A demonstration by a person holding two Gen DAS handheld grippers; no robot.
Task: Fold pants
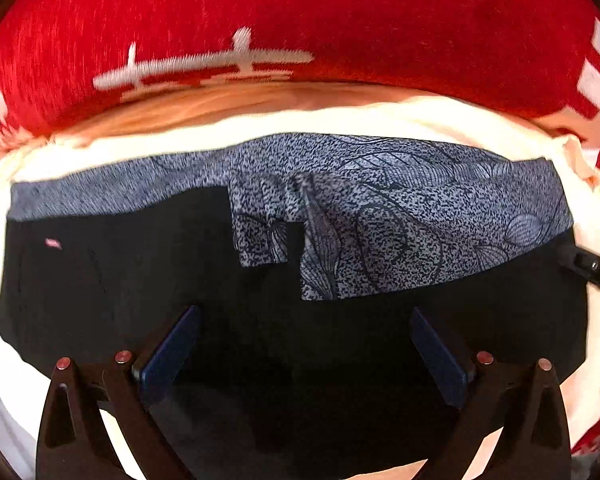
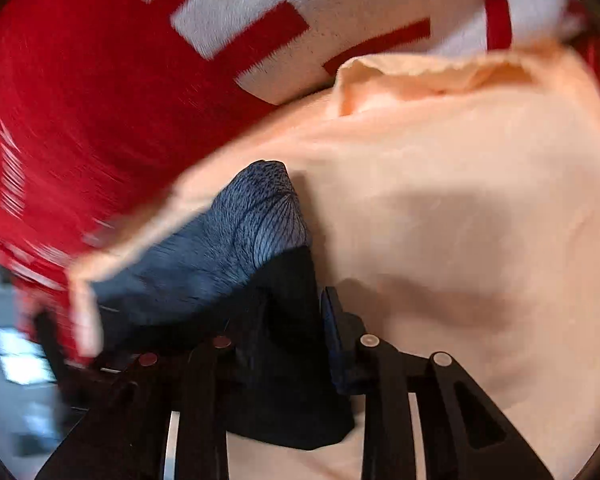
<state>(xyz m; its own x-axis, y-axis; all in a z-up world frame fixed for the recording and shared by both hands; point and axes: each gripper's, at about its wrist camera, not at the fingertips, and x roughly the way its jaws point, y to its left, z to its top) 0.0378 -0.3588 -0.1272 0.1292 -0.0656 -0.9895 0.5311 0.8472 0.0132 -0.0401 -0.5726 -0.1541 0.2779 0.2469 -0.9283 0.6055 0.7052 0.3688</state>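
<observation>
Left wrist view: the left hand-held gripper [image 1: 304, 340] hangs spread wide over the black pants [image 1: 100, 280] on a cream sheet [image 1: 340, 120], touching nothing. Its base is cut off. Right wrist view is blurry; the right hand-held gripper [image 2: 296, 320] pinches a pants corner.

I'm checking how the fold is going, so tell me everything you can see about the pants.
The pants are black, soft-looking fabric with a grey speckled, leaf-patterned band along the far edge. They lie spread flat on a cream cloth, a small pink mark near one end. The left gripper hovers open above the black part. The right gripper has a bunched black corner between its jaws, lifted slightly; blur hides whether the pads press it.
</observation>
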